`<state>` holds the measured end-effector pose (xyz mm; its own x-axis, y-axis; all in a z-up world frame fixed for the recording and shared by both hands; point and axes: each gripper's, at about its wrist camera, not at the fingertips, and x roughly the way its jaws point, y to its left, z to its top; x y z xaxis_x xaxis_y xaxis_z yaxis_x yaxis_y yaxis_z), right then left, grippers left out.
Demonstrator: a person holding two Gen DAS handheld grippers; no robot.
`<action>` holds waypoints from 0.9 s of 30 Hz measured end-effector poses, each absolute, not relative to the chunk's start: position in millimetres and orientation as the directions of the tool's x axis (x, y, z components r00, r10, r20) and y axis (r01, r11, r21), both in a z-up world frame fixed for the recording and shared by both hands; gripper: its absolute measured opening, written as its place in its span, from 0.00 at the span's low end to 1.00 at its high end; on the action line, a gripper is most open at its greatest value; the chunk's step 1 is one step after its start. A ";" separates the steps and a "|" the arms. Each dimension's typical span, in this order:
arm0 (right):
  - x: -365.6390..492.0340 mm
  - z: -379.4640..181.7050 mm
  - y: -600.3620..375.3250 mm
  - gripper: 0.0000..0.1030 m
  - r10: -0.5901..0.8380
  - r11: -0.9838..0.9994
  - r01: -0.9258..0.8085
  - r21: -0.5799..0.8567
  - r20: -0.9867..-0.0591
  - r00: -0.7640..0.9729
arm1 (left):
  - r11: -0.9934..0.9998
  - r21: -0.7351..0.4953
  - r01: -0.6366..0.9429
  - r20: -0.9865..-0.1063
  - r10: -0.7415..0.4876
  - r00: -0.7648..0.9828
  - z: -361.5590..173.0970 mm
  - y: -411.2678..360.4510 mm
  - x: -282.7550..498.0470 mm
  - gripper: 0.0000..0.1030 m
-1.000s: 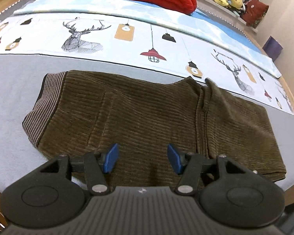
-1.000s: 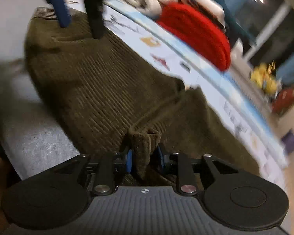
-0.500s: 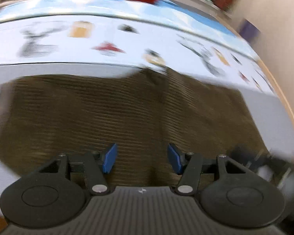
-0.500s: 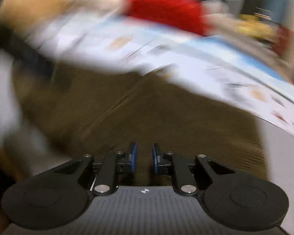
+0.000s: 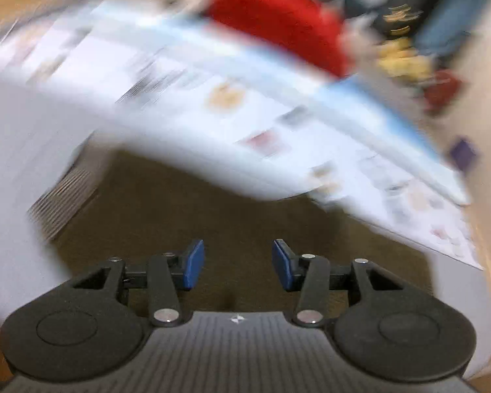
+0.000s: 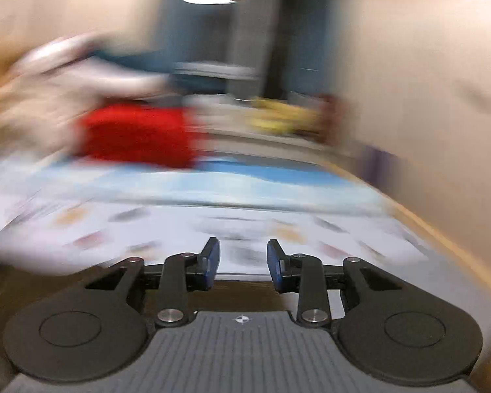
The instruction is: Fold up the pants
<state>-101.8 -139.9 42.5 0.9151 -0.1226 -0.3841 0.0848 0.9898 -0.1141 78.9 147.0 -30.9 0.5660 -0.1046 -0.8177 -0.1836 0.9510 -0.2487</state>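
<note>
Both grippers are empty: the left gripper has just been closing a little, jaws apart above the pants; the right gripper has just been opening, nothing between. Brown corduroy lies near the bed's front edge, soft, limp, grippy; best pinched at the ribbed waistband.

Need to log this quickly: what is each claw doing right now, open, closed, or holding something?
Left claw: open, nothing held, above the brown pants, jaws just narrowed.
Right claw: open, empty, jaws just widened.
</note>
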 end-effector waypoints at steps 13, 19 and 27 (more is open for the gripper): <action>-119.2 26.7 -66.0 0.40 0.260 0.928 -0.370 -0.051 -0.622 0.739 | 0.987 -0.160 0.016 -0.801 -0.139 0.582 -25.3 141.5 50.4 0.49; -89.8 29.1 -107.2 0.47 0.214 0.927 -0.355 -0.118 -0.609 0.763 | 0.984 -0.151 -0.098 -0.785 -0.059 0.616 -18.4 184.3 39.2 0.58; -55.8 -17.9 -128.9 0.47 0.242 0.969 -0.203 0.140 -0.691 0.681 | 0.804 -0.391 -0.448 -0.824 -0.089 0.560 -61.1 282.5 49.1 0.59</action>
